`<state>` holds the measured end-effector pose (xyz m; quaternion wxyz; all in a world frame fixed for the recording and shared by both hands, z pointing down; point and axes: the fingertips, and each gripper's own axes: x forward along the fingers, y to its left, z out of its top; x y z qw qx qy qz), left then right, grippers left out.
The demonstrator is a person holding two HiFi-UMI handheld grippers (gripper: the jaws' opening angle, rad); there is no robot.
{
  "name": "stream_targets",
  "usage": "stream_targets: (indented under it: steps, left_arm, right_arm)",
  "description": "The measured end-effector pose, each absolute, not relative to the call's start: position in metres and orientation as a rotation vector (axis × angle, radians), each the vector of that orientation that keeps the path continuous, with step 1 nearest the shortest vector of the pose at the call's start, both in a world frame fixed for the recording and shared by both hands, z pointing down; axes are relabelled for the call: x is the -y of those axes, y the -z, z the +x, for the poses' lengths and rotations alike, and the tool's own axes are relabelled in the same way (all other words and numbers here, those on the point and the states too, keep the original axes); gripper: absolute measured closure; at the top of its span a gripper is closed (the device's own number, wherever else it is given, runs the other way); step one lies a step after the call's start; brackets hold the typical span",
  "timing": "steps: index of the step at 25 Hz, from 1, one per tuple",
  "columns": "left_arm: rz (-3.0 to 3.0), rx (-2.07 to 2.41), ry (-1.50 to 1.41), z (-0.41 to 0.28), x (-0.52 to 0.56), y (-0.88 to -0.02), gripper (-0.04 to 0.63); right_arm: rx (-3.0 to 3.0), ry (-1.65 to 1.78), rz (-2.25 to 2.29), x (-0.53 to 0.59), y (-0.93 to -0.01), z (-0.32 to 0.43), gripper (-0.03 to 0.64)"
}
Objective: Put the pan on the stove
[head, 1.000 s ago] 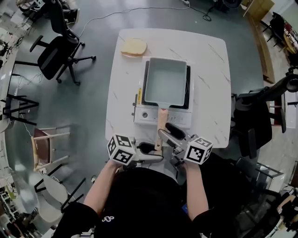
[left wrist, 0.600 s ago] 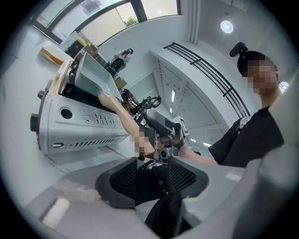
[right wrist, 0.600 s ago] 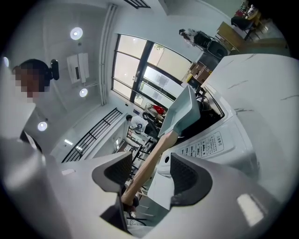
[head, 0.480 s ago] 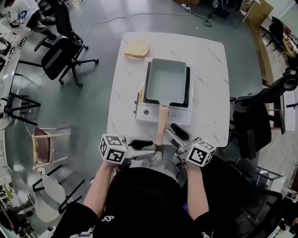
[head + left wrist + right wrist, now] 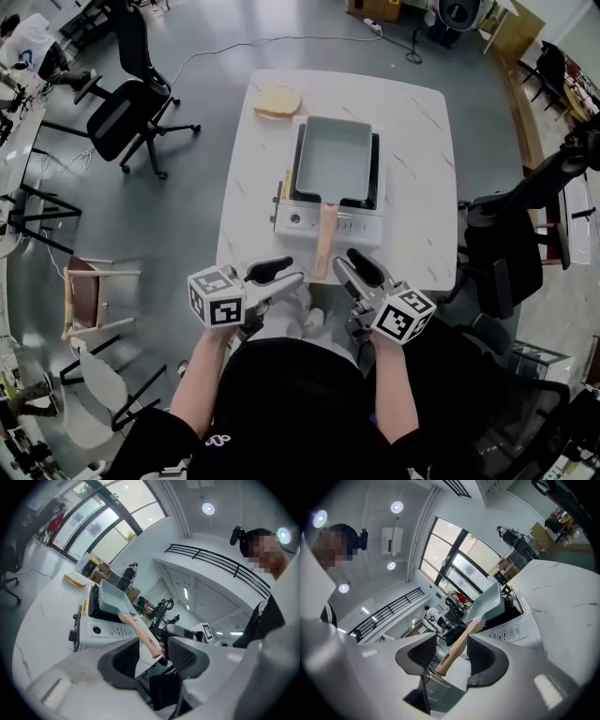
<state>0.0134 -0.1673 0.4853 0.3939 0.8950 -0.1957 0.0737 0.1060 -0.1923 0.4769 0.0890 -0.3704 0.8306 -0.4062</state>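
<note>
Grey pan [image 5: 335,157] sits on the stove [image 5: 314,222], wooden handle [image 5: 324,242] seemingly untouched.

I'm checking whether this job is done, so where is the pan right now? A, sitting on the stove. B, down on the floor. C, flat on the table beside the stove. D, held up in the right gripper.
A: the pan rests on top of the stove, with its wooden handle sticking out over the stove's front toward the person.
</note>
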Motion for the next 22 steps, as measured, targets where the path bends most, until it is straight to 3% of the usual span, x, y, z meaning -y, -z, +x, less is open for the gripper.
stream_targets:
  steps: [12,18,22]
  left_arm:
    - [2.426,0.866,-0.167,0.005,0.16,-0.457,0.494]
    - [2.466,0.968,-0.145,0.01,0.151,-0.44,0.495]
    - [2.5,1.028,-0.13,0.013,0.144,-0.424,0.531]
  right_arm:
    - [-2.548,1.015,-1.216,0.158,-0.456,0.107,0.486]
    - [-2.586,0.893,-1.243,0.142,-0.438,0.103,0.509]
    - [-2.575,0.828,-1.279,0.137,-0.423,0.105,0.541]
